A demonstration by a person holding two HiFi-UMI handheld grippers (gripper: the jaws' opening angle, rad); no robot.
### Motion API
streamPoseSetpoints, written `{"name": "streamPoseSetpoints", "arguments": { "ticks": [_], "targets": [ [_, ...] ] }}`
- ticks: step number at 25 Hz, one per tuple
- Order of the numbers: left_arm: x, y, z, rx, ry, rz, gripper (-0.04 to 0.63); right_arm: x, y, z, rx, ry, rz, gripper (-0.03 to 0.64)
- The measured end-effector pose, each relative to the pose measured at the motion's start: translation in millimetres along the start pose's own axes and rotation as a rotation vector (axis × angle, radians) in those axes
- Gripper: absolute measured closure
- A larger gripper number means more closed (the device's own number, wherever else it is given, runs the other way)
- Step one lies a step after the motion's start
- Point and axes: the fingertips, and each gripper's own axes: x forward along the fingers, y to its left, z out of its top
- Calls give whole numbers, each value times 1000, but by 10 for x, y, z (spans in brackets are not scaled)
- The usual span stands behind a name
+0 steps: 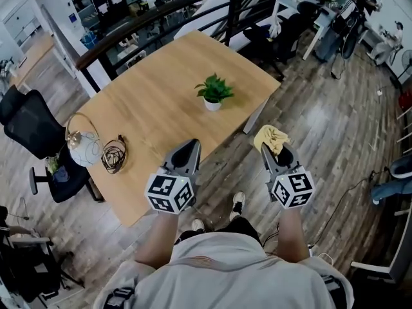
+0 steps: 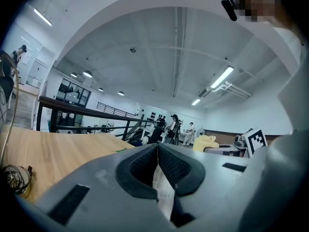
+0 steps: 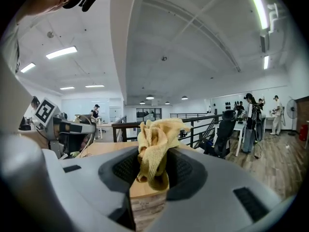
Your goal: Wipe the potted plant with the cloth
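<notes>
Head view: the potted plant (image 1: 214, 93) stands upright in a small white pot on the desk (image 1: 148, 114), with bare wood all round it.
Cloth: a yellow cloth (image 1: 271, 137) is bunched up, nearer the person than the plant and to its right, past the desk's edge and over the floor.
Right hand-held gripper (image 1: 269, 150): clamped on the cloth, with most of the fabric standing proud of the jaws; well apart from the plant.
Left hand-held gripper (image 1: 192, 144): jaws pressed together with nothing between them, over the desk's near edge, nearer the person than the plant and a little to its left.
Handling, plant: it looks light and easy to tip. The leaves are thin and springy and would probably bend or tear under a hard rub. The pot is the firm part, so it is the place to steady.
Handling, cloth: soft and limp, it should fold round the leaves. The loose bunch is the part to wipe with.
Other things: a coil of cable (image 1: 114, 154) and a white round thing with a metal hoop (image 1: 84, 148) lie far to the left of the plant, and a black chair (image 1: 32, 131) stands beyond them.
In the way: nothing lies between either gripper and the plant.
</notes>
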Motion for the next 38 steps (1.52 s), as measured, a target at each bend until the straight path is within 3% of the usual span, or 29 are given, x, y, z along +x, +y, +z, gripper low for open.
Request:
{"name": "streamPoseSetpoints", "arguments": {
  "ticks": [4, 9, 19, 26, 34, 38],
  "targets": [
    [418, 122, 110, 22, -1, 62, 578, 400, -355, 142, 0, -30, 65, 425],
    [1112, 7, 300, 114, -18, 96, 578, 912, -858, 404, -23, -111, 183, 425],
    [1831, 363, 314, 45, -24, 266, 578, 1736, -1525, 408, -21, -60, 318, 425],
    [2086, 841, 366, 17, -14, 287, 578, 2325, -1515, 406, -26, -10, 342, 425],
    [2213, 1464, 583, -5, -53, 285, 578, 2929, -1152, 664, -126, 7, 388, 425],
    [2169, 1729, 454, -29, -37, 351, 578, 3179, -1034, 561, -118, 25, 432, 425]
  ]
}}
